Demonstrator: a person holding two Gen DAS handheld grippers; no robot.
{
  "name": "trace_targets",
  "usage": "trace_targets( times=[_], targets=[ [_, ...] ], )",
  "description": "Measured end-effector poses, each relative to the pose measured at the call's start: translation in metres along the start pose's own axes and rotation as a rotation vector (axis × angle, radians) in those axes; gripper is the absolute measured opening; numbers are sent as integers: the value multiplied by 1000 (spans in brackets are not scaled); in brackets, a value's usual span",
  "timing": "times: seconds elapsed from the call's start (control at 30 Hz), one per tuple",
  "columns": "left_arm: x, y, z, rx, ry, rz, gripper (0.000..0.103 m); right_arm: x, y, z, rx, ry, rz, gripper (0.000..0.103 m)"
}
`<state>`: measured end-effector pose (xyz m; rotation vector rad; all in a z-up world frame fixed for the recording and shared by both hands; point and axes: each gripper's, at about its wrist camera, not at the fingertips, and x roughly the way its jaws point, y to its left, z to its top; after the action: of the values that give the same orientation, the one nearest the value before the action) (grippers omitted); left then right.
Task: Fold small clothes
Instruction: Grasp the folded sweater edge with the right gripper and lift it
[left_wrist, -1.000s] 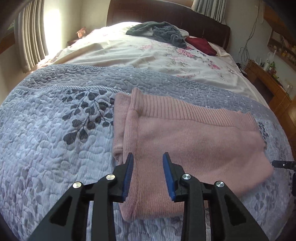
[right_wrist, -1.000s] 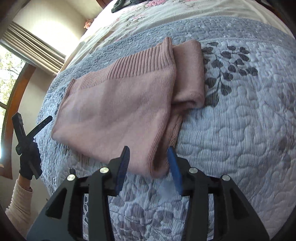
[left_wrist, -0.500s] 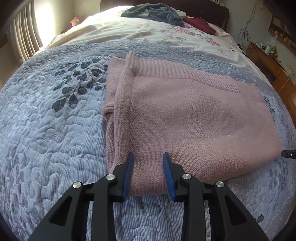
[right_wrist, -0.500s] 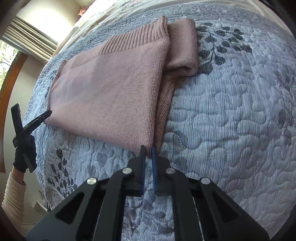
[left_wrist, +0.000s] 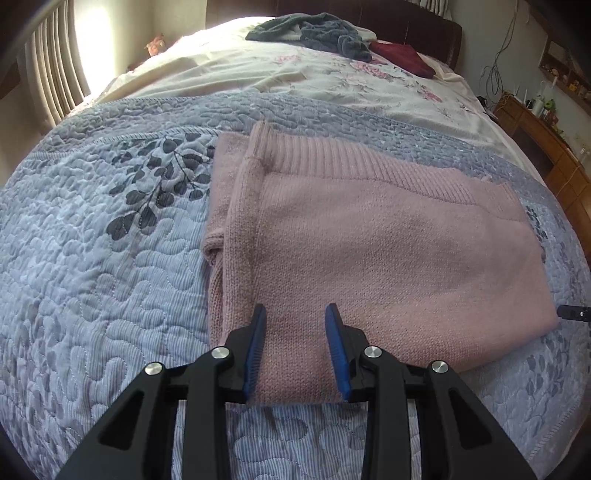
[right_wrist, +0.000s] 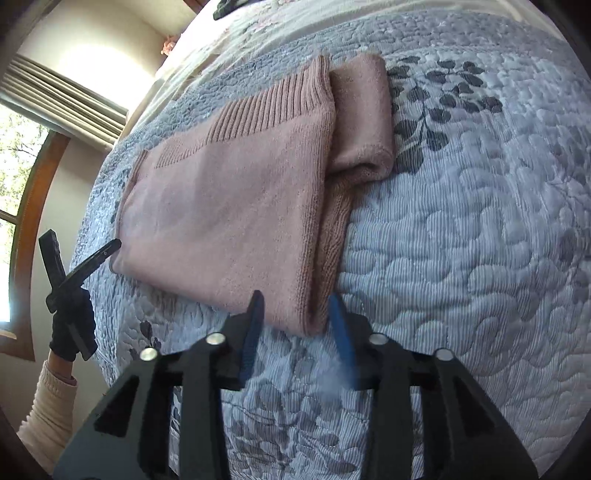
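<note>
A pink knitted sweater lies folded flat on the grey-blue quilt, its ribbed hem on the far side and a rolled sleeve along its left edge. My left gripper is open, and the sweater's near left corner sits between its blue pads. In the right wrist view the sweater fills the middle. My right gripper is open around its near folded corner. The left gripper, held by a gloved hand, stands open at the sweater's far left corner.
A heap of dark grey clothes and a dark red garment lie at the head of the bed on a floral sheet. A wooden cabinet stands to the right. A curtained window is beyond the bed's edge.
My right gripper was open, shut at the sweater's corner half a second ago, and stands open again now. The left gripper stayed open and drew back slightly. The sweater lies unchanged.
</note>
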<state>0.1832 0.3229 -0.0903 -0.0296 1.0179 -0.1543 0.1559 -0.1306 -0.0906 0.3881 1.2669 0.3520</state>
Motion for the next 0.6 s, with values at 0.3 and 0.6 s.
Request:
trace_targets(
  times=[0.3, 0.6],
  targets=[
    [28, -31, 41, -19, -16, -71, 40, 29, -45, 59, 117, 41, 80, 73],
    [61, -32, 44, -43, 25, -92, 41, 56, -47, 82, 129, -10, 187, 66]
  ],
)
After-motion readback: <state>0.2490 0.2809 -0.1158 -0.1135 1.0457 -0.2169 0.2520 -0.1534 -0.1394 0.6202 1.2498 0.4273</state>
